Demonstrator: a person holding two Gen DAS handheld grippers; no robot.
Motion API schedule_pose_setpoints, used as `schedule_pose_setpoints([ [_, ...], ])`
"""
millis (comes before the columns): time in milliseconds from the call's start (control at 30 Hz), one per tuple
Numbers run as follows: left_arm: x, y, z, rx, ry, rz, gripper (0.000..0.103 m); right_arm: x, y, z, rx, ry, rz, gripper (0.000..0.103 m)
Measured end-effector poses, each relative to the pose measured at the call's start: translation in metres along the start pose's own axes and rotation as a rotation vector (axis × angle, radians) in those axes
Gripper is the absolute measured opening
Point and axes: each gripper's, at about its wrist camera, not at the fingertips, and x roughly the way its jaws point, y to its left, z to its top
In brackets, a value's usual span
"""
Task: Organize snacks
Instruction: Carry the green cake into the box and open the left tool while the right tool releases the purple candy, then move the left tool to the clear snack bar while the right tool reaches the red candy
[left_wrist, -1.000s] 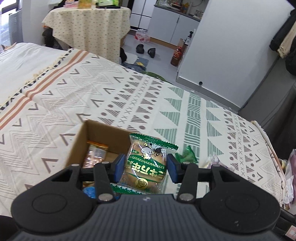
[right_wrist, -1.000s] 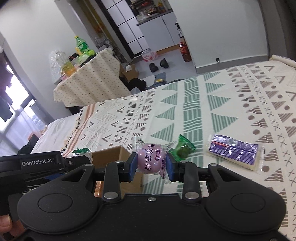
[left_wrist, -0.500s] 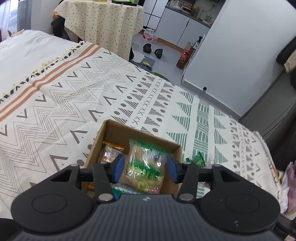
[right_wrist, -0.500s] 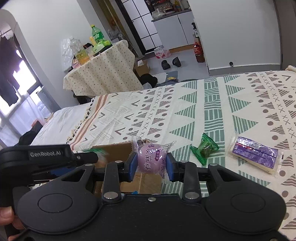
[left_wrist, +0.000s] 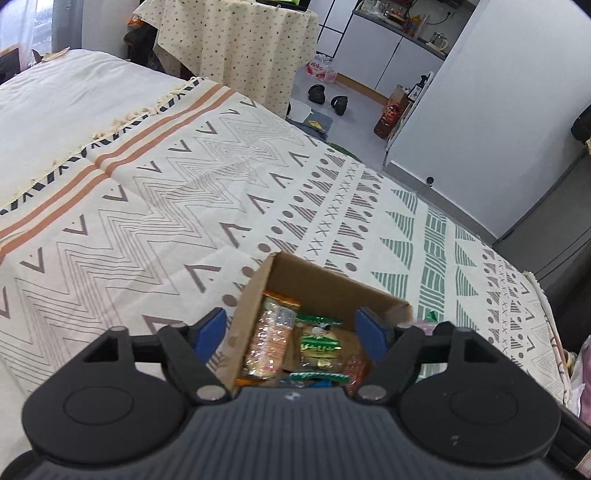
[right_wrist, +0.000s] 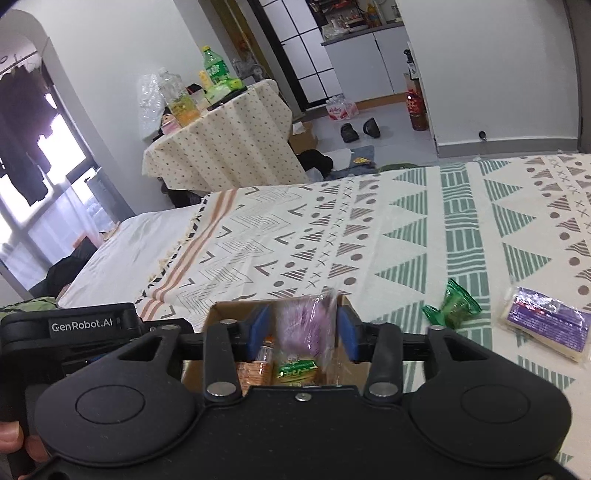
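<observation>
Left gripper (left_wrist: 291, 334), black with blue pads, is held above the open brown cardboard box (left_wrist: 325, 288) and looks down into it. Its jaws are spread wide with nothing between them. The green-and-white packaged bun (left_wrist: 319, 345) lies inside the box, flat among other packets. An orange-edged clear packet of crackers (left_wrist: 267, 339) lies just to its left against the box wall.

Right gripper (right_wrist: 302, 330) is also poised over the same box (right_wrist: 229, 314), angled forward and downward. Its blue pads (right_wrist: 258, 328) stand on either side of a purple round sweet in a clear wrapper (right_wrist: 304, 328). The sweet is blurred, and a gap shows between wrapper and each pad; whether the pads grip it cannot be told. The sweet sits above the box opening, over the green-labelled bun (right_wrist: 297, 369).

A fingertip (right_wrist: 14, 437) of the person shows at the lower left edge of the right wrist view, on the handle of the left tool.

On the patterned bedspread (right_wrist: 406, 236), to the right of the box, lie a small green wrapped sweet (right_wrist: 452, 306) and, further right, a purple-labelled flat white packet (right_wrist: 546, 325). The two lie apart from each other.
</observation>
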Motion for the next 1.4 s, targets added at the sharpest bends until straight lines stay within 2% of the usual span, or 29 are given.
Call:
schedule_pose_setpoints([
  [300,-0.007,-0.001,-0.009,0.046,0.035,0.011,0.09,-0.026,-0.017,0.002,0.04,-0.023,-0.078,0.053],
  [500,-0.018,-0.017,-0.021,0.096,0.02,-0.009,0.103,-0.055,-0.035,-0.003,0.074,-0.033,-0.121,0.064],
  [667,-0.026,-0.035,-0.036,0.128,0.023,-0.055,0.103,-0.083,-0.055,-0.01,0.098,-0.04,-0.16,0.077],
  [1067,-0.044,-0.077,-0.065,0.181,0.027,-0.138,0.103,-0.132,-0.101,-0.034,0.193,-0.062,-0.207,0.081],
  [1400,-0.051,-0.109,-0.097,0.211,0.057,-0.145,0.103,-0.154,-0.122,-0.053,0.22,-0.079,-0.205,0.081],
])
